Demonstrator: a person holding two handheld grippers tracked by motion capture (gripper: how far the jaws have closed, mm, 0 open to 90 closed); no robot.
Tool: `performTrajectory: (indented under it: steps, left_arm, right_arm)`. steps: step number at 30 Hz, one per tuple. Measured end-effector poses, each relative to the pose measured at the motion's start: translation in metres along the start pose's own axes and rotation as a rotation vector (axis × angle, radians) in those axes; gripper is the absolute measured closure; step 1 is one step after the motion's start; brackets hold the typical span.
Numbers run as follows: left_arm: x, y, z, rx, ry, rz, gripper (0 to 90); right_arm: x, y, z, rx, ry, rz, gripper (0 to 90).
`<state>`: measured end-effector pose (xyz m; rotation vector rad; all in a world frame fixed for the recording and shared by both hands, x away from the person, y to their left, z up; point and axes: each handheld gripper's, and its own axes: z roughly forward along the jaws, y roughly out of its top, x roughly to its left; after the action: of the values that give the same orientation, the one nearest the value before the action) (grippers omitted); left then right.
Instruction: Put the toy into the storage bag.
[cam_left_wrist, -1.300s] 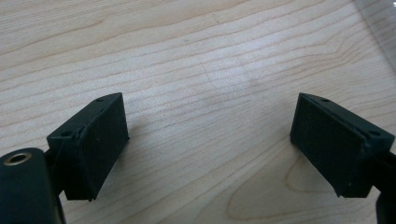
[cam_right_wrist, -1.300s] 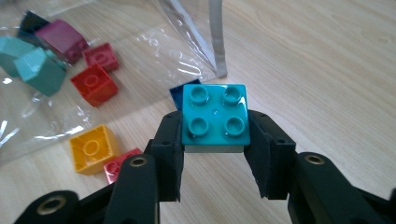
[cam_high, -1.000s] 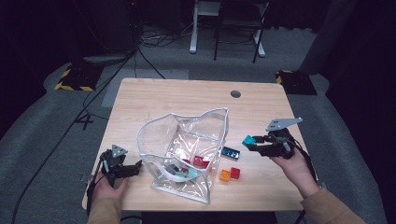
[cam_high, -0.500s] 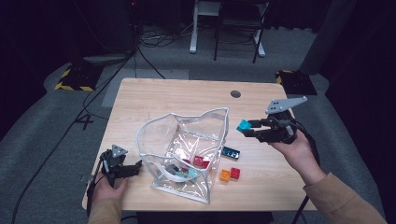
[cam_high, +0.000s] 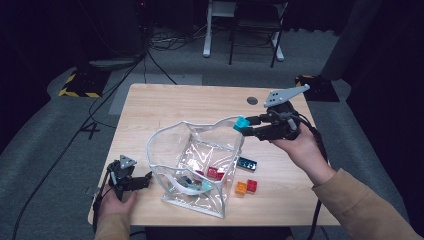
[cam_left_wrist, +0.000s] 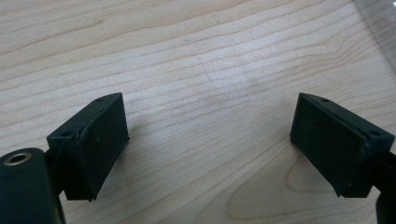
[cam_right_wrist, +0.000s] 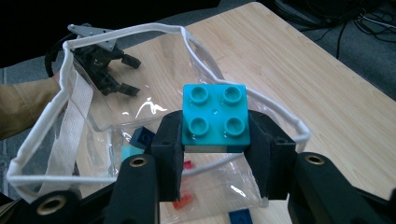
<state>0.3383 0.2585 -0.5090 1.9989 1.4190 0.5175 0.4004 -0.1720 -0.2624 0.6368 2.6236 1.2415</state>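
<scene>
The bag (cam_high: 195, 165) stands mid-counter (cam_high: 175, 105); three bricks (cam_high: 247, 177) lie just right of it, perhaps four more inside.

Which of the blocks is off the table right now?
The turquoise block, clamped in the right gripper above the clear bag's rim. The dark blue, orange and red blocks lie on the table beside the bag.

We find no readable text, label, brand, number or sign on anything in these views.
</scene>
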Motion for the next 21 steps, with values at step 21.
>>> performTrajectory:
  steps: [21]
  left_arm:
    - [0.000, 0.000, 0.000, -0.002, 0.001, -0.003, 11.6]
  right_arm:
    - [0.032, 0.044, 0.072, 0.114, 0.071, -0.085, 58.6]
